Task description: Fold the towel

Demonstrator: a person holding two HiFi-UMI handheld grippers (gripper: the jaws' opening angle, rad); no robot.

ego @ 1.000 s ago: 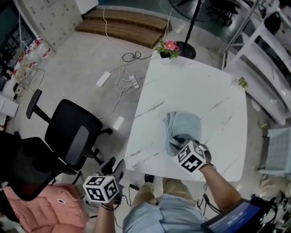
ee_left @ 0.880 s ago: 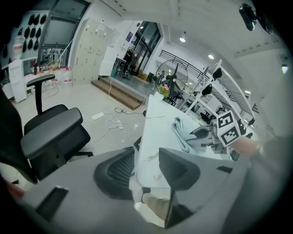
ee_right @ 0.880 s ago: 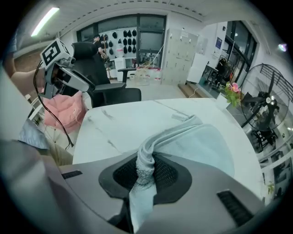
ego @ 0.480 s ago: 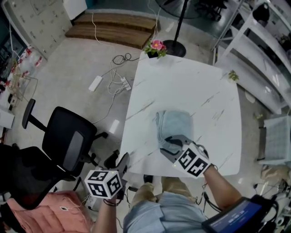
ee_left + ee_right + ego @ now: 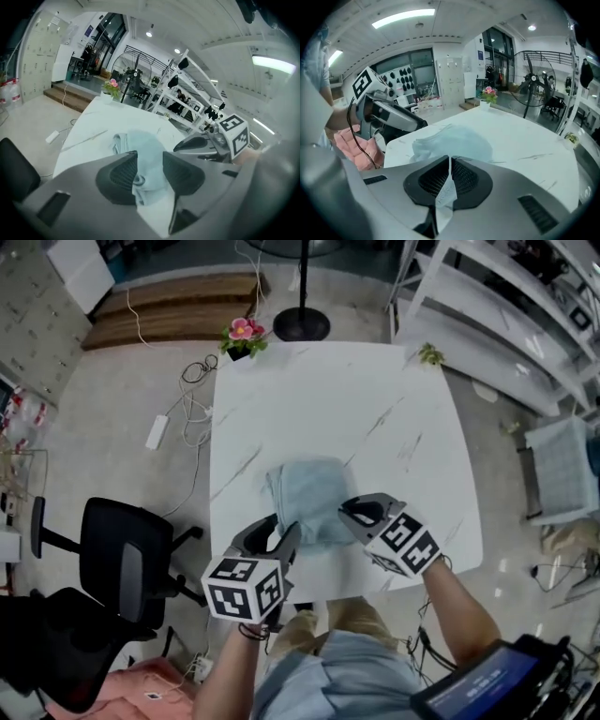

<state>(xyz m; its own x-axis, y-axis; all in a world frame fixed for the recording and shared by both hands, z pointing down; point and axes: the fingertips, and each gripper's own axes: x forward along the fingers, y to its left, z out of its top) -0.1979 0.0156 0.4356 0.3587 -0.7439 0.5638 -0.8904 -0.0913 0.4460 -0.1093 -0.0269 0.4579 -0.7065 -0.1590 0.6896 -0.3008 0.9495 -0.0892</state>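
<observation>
1. Head view: The towel [image 5: 314, 498] lay bunched on the table [image 5: 394, 409], toward the near edge, straight in front of the person. The left claw [image 5: 277, 533] sat at its near left corner and the right claw [image 5: 360, 512] at its near right corner. Both pointed away from the person, so the cloth stretched ahead of them. Neither claw was clearly nearer, and the heap showed no clear long axis.

2. Left gripper view: The left claw's jaws stood apart. The towel's near edge [image 5: 140, 180] showed in the gap, with no pad seen pressing on it. The rest of the cloth ran forward along the line the claw pointed. The right claw [image 5: 201, 143] showed off to the right, beside the same edge.

3. Right gripper view: The right claw [image 5: 449, 165] had just been closing, and its jaws were nearly together, pinching a thin fold of towel. The bulk of the cloth [image 5: 454, 138] lay ahead and slightly left, toward the left claw [image 5: 401, 121].

4. Judgement: The next move probably turned on the left claw closing on its corner, so both could carry the near edge forward.
</observation>
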